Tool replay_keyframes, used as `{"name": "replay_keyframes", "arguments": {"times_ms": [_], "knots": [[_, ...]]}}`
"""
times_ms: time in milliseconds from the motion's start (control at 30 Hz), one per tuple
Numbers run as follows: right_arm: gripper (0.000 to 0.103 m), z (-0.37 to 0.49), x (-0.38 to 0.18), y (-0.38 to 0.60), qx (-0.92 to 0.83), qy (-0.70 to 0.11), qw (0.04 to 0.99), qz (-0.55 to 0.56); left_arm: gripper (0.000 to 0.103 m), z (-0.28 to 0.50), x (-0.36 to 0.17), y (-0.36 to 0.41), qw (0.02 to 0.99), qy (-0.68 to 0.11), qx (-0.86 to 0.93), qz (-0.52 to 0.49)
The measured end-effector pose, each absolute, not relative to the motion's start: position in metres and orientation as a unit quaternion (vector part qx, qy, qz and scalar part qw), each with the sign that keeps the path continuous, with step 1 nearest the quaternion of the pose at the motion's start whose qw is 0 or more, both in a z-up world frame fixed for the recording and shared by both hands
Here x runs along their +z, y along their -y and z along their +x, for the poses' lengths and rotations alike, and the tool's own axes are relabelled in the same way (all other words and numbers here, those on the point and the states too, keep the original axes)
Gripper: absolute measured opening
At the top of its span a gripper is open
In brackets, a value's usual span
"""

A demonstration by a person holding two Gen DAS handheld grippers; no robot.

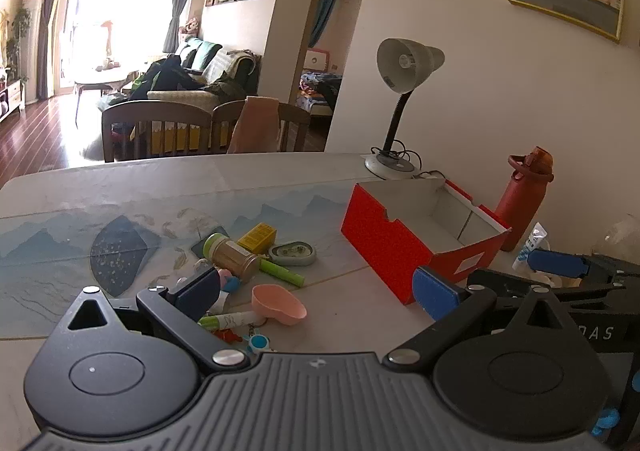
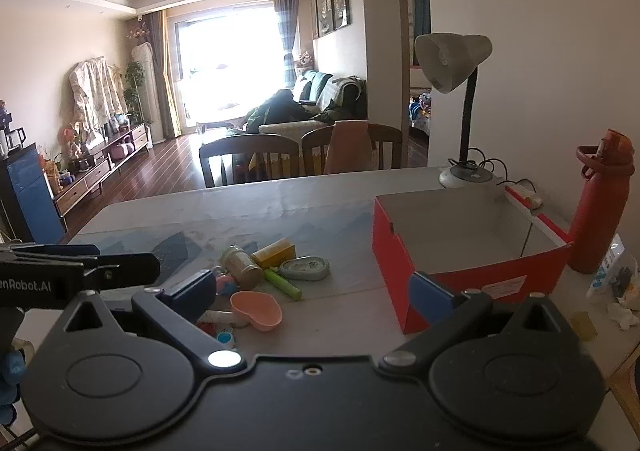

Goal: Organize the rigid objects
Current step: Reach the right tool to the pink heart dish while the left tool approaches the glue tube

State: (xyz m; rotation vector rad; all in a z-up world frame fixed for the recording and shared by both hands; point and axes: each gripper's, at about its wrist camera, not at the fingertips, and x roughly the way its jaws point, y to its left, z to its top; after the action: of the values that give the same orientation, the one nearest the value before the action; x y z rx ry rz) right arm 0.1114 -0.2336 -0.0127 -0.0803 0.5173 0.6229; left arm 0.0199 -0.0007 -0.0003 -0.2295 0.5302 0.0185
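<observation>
While both tools are held above the near edge, the table (image 1: 280, 179) is seen to carry everything, with a printed mat of blue hills laid across its middle. Toward the right, a red cardboard box (image 1: 384, 247) is set open-topped and empty, its white inside shown; a desk lamp (image 1: 400, 91) and a red bottle (image 1: 524, 199) are placed behind and beside it. Left of the box, a loose heap of small things is gathered: a jar with a green lid (image 1: 230, 257) laid on its side, a yellow carton (image 1: 258, 237) touching it, a grey oval case (image 1: 292, 254) just beside, a green marker (image 1: 282, 273), and a pink heart-shaped scoop (image 1: 278, 305) nearest the camera. The left gripper (image 1: 316, 291) is spread fully wide with nothing between its blue pads, and the right gripper (image 2: 312, 287) is likewise spread wide and nothing is held.
</observation>
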Motion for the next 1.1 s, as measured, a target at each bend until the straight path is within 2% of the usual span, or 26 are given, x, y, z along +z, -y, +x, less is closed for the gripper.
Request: {"name": "replay_keyframes", "arguments": {"times_ms": [800,1100], "knots": [[0.1,0.202,-0.061,0.182,0.412,-0.317,0.849,-0.089,0.103,0.096,-0.064,-0.049,0.923,-0.332,0.116,-0.156],[0.092,0.231,-0.1,0.142,0.468,-0.34,0.802,-0.149,0.103,0.113,-0.101,-0.078,0.894,-0.375,0.164,-0.184]]}}
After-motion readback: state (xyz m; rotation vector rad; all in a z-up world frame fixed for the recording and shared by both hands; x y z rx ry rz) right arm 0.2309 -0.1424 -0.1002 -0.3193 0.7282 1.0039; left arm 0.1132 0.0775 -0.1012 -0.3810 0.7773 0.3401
